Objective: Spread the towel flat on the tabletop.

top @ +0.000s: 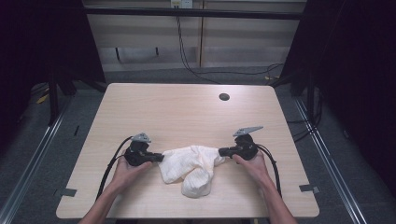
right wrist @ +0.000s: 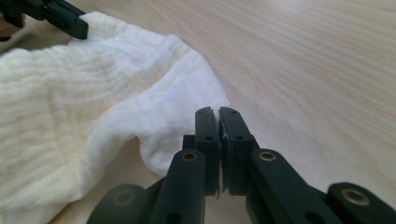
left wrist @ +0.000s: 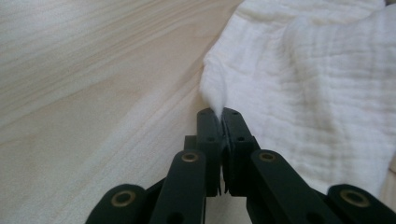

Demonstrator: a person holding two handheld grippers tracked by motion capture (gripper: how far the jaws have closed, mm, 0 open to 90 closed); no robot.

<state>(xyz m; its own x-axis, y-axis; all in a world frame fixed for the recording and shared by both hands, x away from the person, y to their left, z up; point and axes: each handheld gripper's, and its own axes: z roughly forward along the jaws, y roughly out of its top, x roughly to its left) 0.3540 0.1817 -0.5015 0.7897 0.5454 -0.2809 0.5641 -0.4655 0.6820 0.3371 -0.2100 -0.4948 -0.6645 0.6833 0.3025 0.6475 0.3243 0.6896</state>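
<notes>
A crumpled white cloth point(top: 191, 165) lies on the pale wooden table point(top: 187, 112) near the front edge, between the person's two hands. My left gripper point(top: 161, 157) is at the cloth's left corner. In the left gripper view its jaws point(left wrist: 219, 112) are shut, with a tuft of the cloth point(left wrist: 303, 79) pinched at their tips. My right gripper point(top: 220, 151) is at the cloth's right corner. In the right gripper view its jaws point(right wrist: 218, 111) are shut, and the cloth point(right wrist: 93, 93) edge meets their tips. The left gripper point(right wrist: 81, 28) also shows far off at that view's top left, on the cloth.
A round dark hole point(top: 224, 96) is set in the tabletop at the back right. Black cables point(top: 112, 163) trail from both grippers toward the front edge. Dark frame posts and grey floor surround the table.
</notes>
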